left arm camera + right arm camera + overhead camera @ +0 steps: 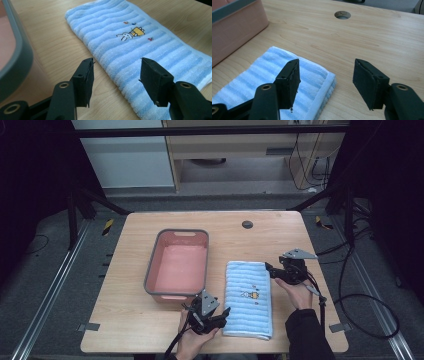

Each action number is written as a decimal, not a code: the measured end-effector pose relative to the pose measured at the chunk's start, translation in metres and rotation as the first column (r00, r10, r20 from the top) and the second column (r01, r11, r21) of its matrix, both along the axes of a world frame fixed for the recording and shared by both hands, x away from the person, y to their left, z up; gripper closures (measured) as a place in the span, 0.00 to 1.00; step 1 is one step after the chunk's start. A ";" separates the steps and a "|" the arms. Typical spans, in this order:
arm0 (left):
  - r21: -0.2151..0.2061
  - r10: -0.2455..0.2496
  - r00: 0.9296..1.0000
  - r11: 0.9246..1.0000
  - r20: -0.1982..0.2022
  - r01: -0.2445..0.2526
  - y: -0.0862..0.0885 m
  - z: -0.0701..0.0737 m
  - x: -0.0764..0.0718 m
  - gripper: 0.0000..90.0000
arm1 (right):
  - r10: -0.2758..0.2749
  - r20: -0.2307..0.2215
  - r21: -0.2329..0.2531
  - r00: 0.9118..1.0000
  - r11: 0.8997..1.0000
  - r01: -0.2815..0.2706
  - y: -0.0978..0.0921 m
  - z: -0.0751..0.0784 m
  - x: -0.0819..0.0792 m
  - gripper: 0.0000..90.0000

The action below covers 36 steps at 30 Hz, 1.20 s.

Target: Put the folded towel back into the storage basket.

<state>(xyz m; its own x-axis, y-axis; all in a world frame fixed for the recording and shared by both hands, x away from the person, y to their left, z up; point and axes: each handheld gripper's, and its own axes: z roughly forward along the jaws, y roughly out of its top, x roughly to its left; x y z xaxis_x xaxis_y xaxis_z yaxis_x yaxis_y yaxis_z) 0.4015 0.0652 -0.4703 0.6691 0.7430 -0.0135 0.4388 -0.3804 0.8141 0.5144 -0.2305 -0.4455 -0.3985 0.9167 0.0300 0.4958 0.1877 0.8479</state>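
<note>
- Because of its bare, pale wooden top, light-wood rectangular table [150,330] serves as the flat work surface; near edge cut off at the bottom of the high view, round cable hole [342,14] toward the far side.
- Set left of centre, pink plastic rectangular basin with grey rim [202,270], open side up, probably waiting as a receptacle; seen in part as a pink wall in the right gripper view, contents none visible from above.
- Laid just right of the basin, apart from it, folded light-blue striped terry towel with a small rabbit motif [248,299], flat and lengthwise, so both long edges sit within reach; number of folded layers hard to judge, underside hidden.
- Placed at the towel's near left edge, left gripper [116,75] with jaws spread wide, straddling the edge, nothing pinched; seemingly lined up for a grab.
- Poised at the far right corner, right gripper [325,77], jaws likewise spread, one over the towel's corner, one over bare wood; contact with cloth not clear.
</note>
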 end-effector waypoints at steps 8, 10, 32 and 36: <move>0.032 0.000 1.000 0.999 -0.024 0.000 -0.006 -0.010 0.001 0.50 | 0.011 -0.028 -0.021 1.000 1.000 -0.012 0.006 -0.009 0.006 0.45; 0.039 0.003 1.000 0.999 -0.030 -0.001 -0.007 -0.012 0.001 0.50 | 0.012 -0.039 -0.029 0.999 0.999 -0.013 0.007 -0.011 0.007 0.46; 0.059 0.035 0.998 0.998 -0.059 -0.032 -0.015 -0.032 0.003 0.54 | 0.032 -0.139 -0.044 0.990 0.998 -0.038 0.013 -0.043 0.017 0.53; 0.046 0.045 0.996 0.998 -0.072 -0.042 -0.015 -0.034 0.003 0.55 | 0.033 -0.162 -0.056 0.986 0.998 -0.042 0.014 -0.048 0.019 0.54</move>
<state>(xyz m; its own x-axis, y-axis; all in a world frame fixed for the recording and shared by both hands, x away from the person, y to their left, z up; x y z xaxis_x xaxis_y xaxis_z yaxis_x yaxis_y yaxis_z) 0.4048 0.0499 -0.5043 0.6345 0.7724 -0.0276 0.5134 -0.3946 0.7621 0.5329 -0.2161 -0.4931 -0.4269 0.9033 0.0427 0.6166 0.2562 0.7444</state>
